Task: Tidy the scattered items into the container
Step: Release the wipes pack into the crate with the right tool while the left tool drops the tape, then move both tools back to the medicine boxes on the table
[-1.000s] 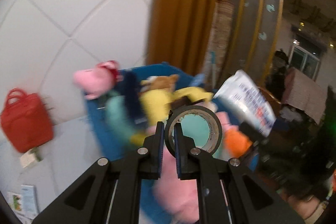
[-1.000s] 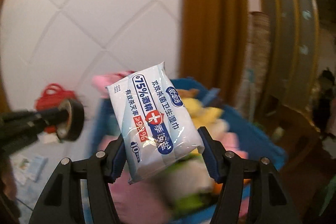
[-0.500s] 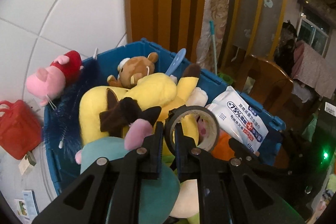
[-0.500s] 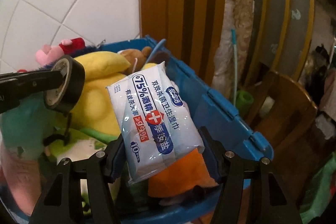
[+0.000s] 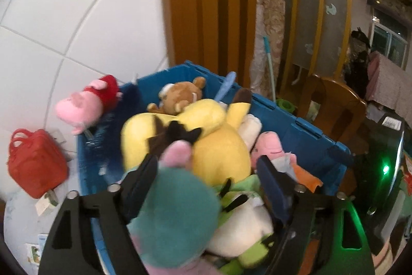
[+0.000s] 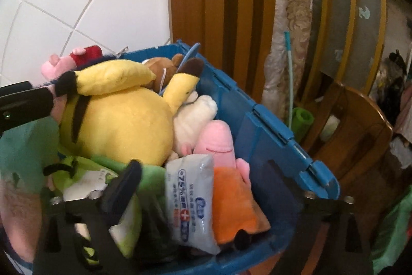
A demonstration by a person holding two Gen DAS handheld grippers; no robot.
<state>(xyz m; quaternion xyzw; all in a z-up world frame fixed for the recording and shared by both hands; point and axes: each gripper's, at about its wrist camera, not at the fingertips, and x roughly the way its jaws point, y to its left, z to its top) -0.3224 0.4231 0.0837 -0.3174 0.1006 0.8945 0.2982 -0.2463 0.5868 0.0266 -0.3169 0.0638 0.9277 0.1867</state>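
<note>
A blue bin [image 5: 309,130] [image 6: 270,125] is heaped with plush toys, a big yellow one [image 5: 219,135] [image 6: 121,120] on top. The white wet-wipes pack [image 6: 190,202] lies loose in the bin against an orange plush [image 6: 231,200]. My right gripper [image 6: 206,187] is open just above that pack, holding nothing. Spread wide and open over a teal plush [image 5: 177,210], my left gripper [image 5: 207,179] is empty too. The black tape roll is not visible in either view. One left finger [image 6: 25,102] shows at the right wrist view's left edge.
A red bag [image 5: 33,164] and small boxes [image 5: 46,202] sit on the floor left of the bin. A pink pig plush [image 5: 82,107] hangs over the bin's far-left rim. Wooden chair [image 5: 332,105] [image 6: 347,120] and rolled rugs [image 6: 293,25] stand behind right.
Both grippers opened over the bin. The wipes pack dropped from the right gripper into the bin. The tape roll left the left gripper and is out of sight.
</note>
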